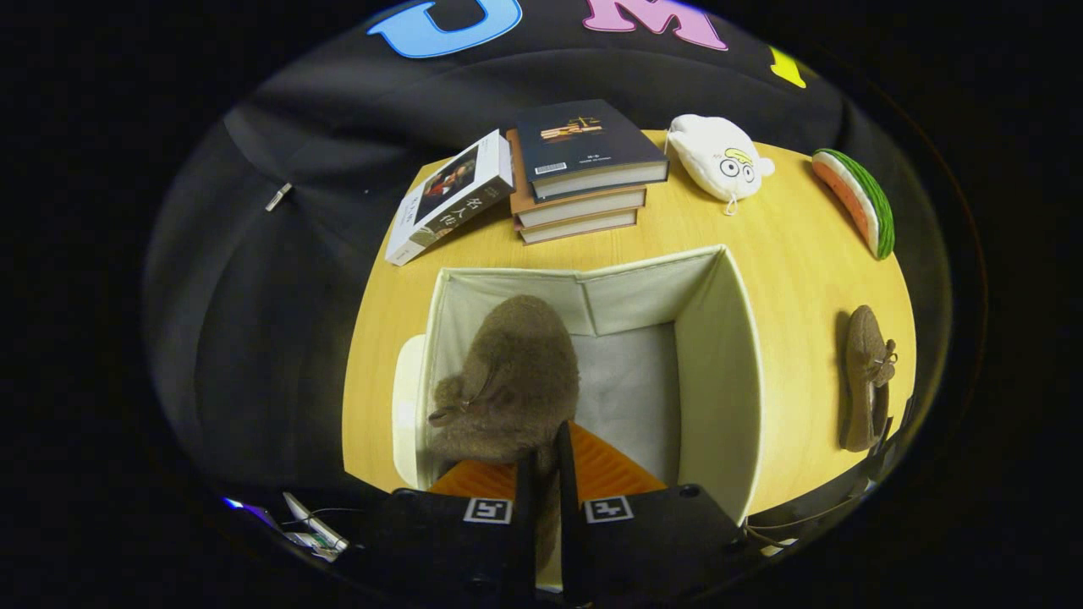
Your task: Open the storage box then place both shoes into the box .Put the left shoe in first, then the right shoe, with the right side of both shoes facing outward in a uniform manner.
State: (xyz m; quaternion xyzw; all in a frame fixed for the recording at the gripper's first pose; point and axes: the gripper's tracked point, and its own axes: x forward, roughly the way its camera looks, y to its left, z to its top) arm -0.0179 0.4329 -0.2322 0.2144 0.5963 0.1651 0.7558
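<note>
**First shoe held over the open box**

We hold the gripper nearly closed, its two fingers pinching the heel end of a brown fuzzy moccasin shoe with a small bow; both fingers press on it, so we judge the grip firm. The shoe hangs straight ahead of the fingers, its long axis running away from us, toe pointing toward the far wall of the cream fabric storage box; it sits inside the box's mouth, close to the left wall, and we cannot tell whether it touches the grey floor of the box yet. The box stands open on the pale wooden table; a pale rounded piece just beside its left wall may be the lid, though we cannot be sure.

The second brown moccasin lies on the table well to the right of the box, apart from it, its long axis roughly parallel to the box wall; reaching it means swinging right past that wall.

Beyond the box sit a stack of books, a white plush toy and a watermelon-slice cushion.
</note>
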